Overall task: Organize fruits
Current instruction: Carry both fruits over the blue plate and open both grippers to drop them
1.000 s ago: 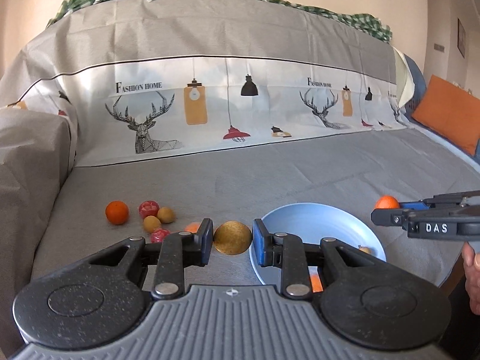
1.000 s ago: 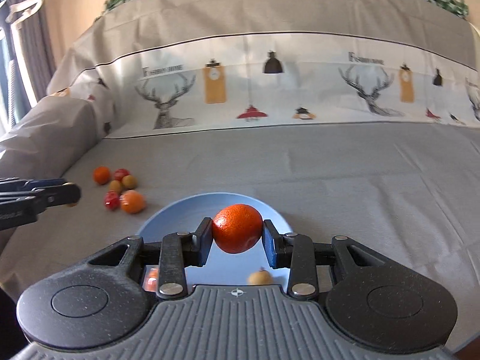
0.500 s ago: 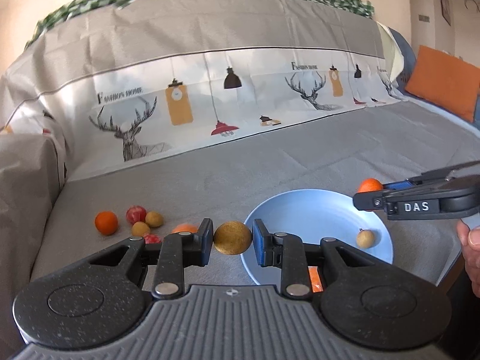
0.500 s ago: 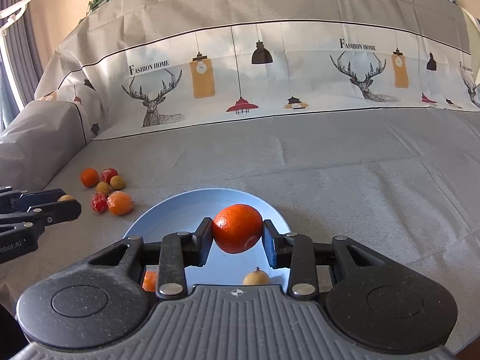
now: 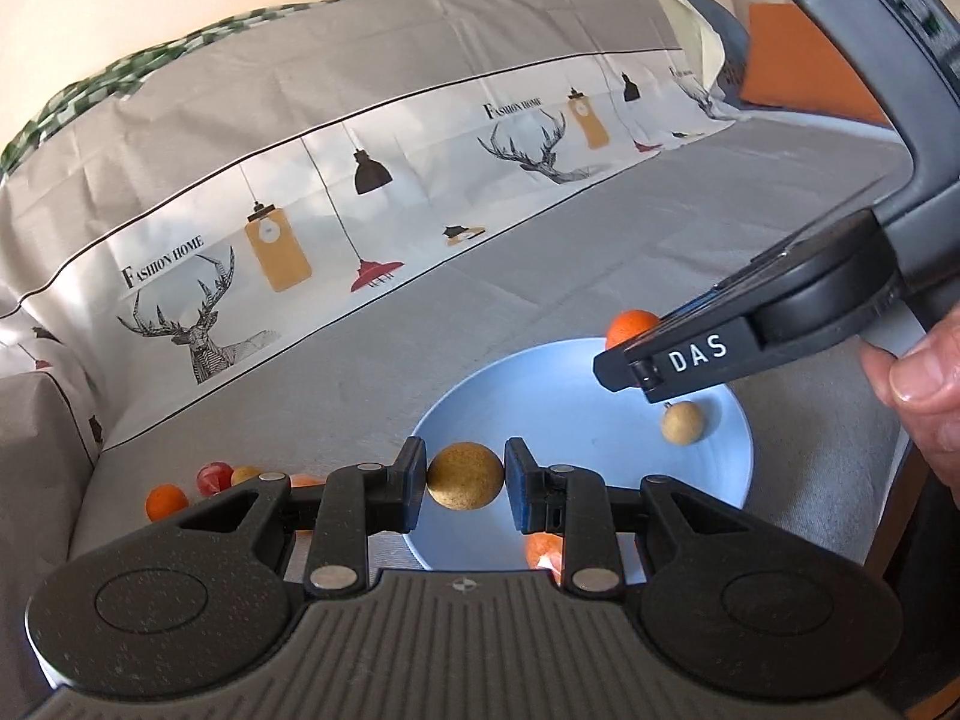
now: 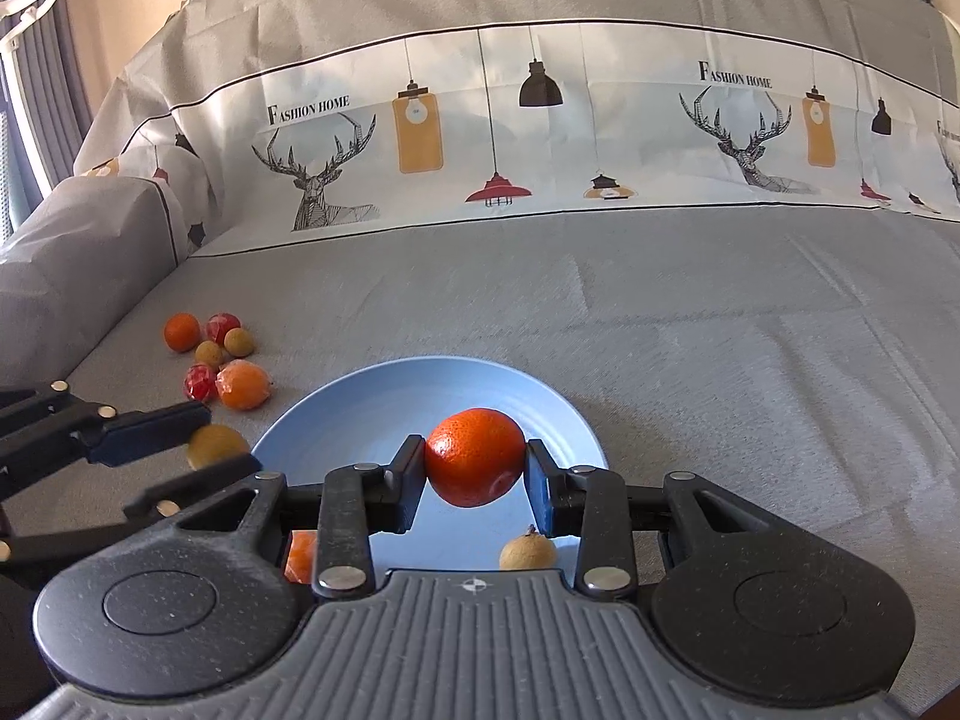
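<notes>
Orange cushion (image 5: 798, 60) only from left wrist

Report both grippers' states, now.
Left gripper: shut on the tan fruit.
Right gripper: shut on the orange, above the blue plate.

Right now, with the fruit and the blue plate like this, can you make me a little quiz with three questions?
1. True or false: the right tool holds an orange.
2. What is the left tool gripping? A) a red fruit B) a tan round fruit C) nothing
3. How many loose fruits lie on the grey cover left of the blue plate?

Key: 1. True. 2. B, the tan round fruit. 3. Six in the pile of fruits.
</notes>
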Tool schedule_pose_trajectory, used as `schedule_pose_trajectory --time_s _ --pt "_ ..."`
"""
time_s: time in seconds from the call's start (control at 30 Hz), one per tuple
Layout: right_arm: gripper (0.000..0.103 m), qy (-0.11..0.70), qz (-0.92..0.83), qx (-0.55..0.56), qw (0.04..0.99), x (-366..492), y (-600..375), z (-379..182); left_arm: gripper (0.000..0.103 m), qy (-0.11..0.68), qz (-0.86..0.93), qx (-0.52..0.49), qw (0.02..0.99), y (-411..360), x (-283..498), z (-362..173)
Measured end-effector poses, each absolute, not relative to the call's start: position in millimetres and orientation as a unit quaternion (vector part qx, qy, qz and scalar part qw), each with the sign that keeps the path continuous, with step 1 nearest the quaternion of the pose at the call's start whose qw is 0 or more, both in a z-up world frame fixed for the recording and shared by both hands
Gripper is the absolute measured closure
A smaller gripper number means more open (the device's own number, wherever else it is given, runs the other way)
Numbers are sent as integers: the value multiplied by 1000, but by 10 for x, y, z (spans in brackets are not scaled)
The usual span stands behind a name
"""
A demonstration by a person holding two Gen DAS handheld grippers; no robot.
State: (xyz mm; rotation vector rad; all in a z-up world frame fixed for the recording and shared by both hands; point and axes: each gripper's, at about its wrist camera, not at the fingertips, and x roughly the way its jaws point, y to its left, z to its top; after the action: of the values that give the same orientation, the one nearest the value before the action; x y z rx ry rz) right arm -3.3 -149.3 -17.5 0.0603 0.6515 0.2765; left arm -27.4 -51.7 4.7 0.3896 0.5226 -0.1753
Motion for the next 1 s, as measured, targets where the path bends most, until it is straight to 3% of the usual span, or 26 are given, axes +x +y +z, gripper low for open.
schedule_pose_trajectory --time_s 1.0 --pt "66 335 147 6 930 -32 -1392 -265 72 268 -81 183 942 -493 -215 39"
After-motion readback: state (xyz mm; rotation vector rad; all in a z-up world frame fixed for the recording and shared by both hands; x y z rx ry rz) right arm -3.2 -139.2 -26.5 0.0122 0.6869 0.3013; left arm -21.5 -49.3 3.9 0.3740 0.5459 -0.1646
